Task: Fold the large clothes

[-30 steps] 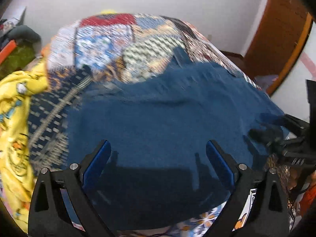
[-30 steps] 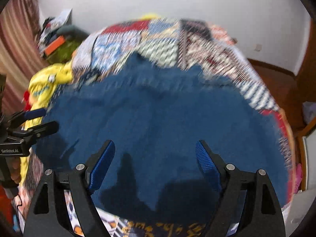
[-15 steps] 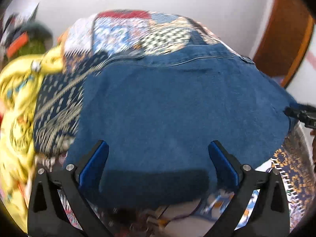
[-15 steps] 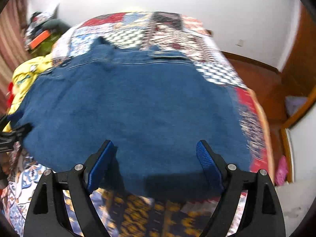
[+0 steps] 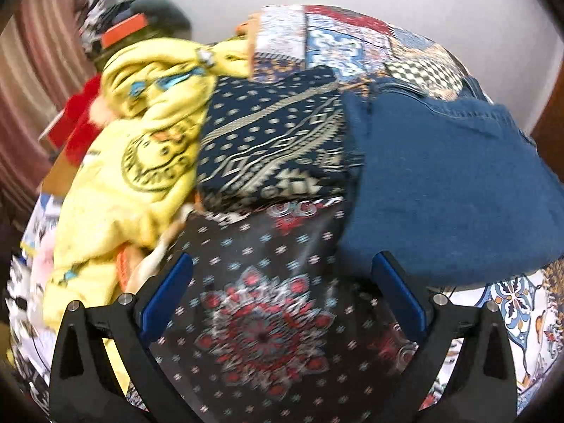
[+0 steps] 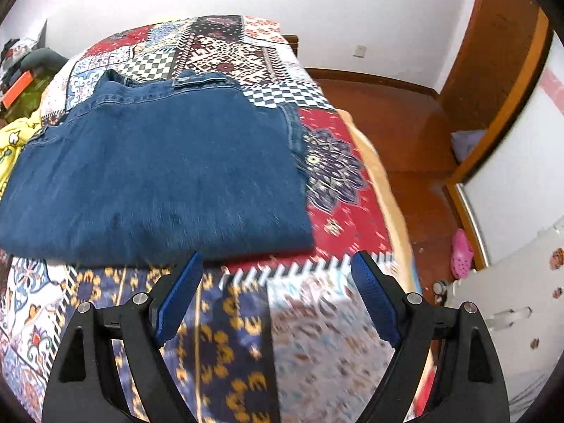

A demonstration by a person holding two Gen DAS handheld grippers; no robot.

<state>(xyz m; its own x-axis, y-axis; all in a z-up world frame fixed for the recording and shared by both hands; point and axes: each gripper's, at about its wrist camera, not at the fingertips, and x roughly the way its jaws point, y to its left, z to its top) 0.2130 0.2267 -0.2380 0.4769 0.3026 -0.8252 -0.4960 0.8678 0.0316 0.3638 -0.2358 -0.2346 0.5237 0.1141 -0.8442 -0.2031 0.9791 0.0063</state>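
Drifting off folded denim garment [image 6: 155, 179], fingers [image 6: 179, 296] empty

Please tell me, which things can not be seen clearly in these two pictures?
- Left wrist view: denim garment runs off the right edge; the cloth below the left gripper is blurred.
- Right wrist view: the denim's left part is cut off; its folded layers are hidden underneath. The right gripper hangs over a blurred bedspread.

Both grippers are off the denim garment [image 6: 155, 176] now; a second ago each hovered over its blue cloth. The left gripper [image 5: 282, 296] has swung aside over a dark red-patterned cloth [image 5: 268, 324], with the yellow garment [image 5: 134, 162] large beside it. The right gripper [image 6: 276, 296] now hangs over the bare patchwork bedspread [image 6: 317, 335], the denim lying folded beyond its fingers.
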